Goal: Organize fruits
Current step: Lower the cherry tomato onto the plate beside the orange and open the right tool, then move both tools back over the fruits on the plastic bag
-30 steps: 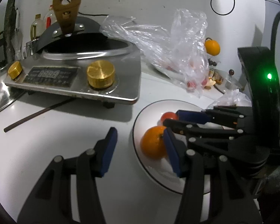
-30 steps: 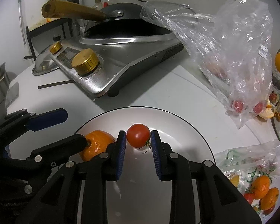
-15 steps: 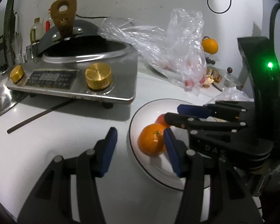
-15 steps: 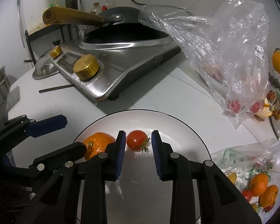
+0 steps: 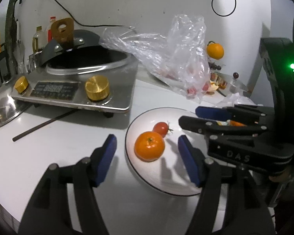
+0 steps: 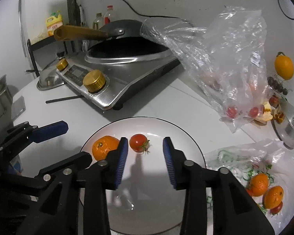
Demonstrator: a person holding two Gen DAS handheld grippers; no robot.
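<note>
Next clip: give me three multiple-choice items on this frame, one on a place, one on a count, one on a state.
1. Where does the tomato lie?
A. on the white plate
B. in the wok
C. on the bare counter

2. How many fruits lie on the plate?
A. one
B. two
C. four

3. What does the right gripper hold?
A. the tomato
B. the orange
C. nothing

Answers:
1 A: it rests inside the plate's rim.
2 B: only the tomato and the orange lie there.
3 C: its jaws are opening, with the tomato beyond the pads, untouched.
</note>
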